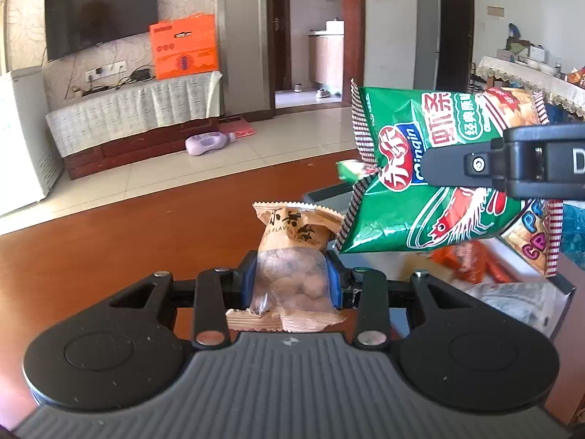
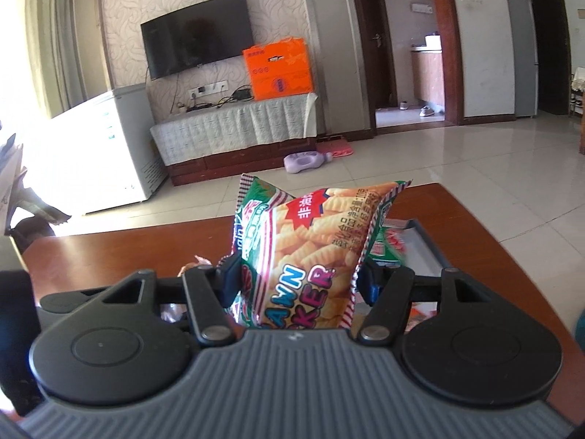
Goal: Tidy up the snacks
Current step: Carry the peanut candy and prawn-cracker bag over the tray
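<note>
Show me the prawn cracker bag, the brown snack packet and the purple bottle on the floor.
prawn cracker bag (image 2: pixel 307 252), right wrist view, on its printed front between the fingers.
brown snack packet (image 1: pixel 290 278), left wrist view, on its clear window.
purple bottle (image 1: pixel 204 143), left wrist view, on its body.

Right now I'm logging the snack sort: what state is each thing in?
Left gripper: shut on the nut packet.
Nut packet: held upright, sealed.
Right gripper: shut on the prawn cracker bag.
Prawn cracker bag: held aloft, sealed, puffed.
Tray: on the table, holding snacks.
TV: off.
</note>
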The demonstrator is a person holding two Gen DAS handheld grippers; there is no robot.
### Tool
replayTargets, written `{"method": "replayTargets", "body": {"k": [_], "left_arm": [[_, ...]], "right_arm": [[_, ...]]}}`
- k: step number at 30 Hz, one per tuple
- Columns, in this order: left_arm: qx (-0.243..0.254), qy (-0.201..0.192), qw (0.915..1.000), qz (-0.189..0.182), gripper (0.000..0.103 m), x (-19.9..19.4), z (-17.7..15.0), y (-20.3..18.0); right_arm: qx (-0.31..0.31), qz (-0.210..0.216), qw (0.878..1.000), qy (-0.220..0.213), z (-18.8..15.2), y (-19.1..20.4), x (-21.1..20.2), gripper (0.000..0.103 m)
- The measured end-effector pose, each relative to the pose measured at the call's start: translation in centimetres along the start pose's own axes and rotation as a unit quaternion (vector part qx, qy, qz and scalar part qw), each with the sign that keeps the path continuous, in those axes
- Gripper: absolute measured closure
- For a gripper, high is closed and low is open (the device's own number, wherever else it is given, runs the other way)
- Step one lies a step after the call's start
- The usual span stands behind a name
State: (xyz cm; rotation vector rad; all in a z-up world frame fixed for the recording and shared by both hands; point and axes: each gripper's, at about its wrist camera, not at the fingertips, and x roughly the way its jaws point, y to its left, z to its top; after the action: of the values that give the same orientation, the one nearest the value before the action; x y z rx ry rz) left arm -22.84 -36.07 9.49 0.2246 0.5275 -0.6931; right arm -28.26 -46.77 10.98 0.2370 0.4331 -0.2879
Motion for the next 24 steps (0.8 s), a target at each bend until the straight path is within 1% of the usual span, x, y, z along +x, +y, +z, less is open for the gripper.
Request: {"method": "replayTargets", "body": {"k": [5,10,15,19,21,24], "left_arm": [[0.002,-0.001,0.9998,-0.019,0.060,0.8,0.6,-3.6],[0.003,0.002,0.9993,-0.037,0.060,1.8,1.0,-6.8],[0.015,0.010,0.9983,-0.055,0.060,2.6,0.6,-9.4],[0.028,0.016,0.9973,-0.066,0.060,3.1,-0.1,-11.4],[0.028,0.019,0.9967,-0.073,0.060,4.0,0.1,-10.7],[0.034,0.020,0.9955,-0.087,0.060,4.1,-0.5,-12.0]], "right_arm": [[0.011,-0.016,1.000,-0.003,-0.2,-2.7,-1.0,0.039],[0.017,-0.032,0.999,-0.012,-0.4,-4.6,-2.0,0.039],[0.027,-0.049,0.998,-0.025,-0.5,-6.3,-2.6,0.039],[0.039,-0.051,0.998,-0.017,-0.7,-7.3,-2.1,0.039],[0.042,-0.051,0.998,-0.015,-0.9,-7.5,-2.0,0.039],[0.044,-0.049,0.998,-0.010,-1.0,-7.8,-1.6,0.039]]}}
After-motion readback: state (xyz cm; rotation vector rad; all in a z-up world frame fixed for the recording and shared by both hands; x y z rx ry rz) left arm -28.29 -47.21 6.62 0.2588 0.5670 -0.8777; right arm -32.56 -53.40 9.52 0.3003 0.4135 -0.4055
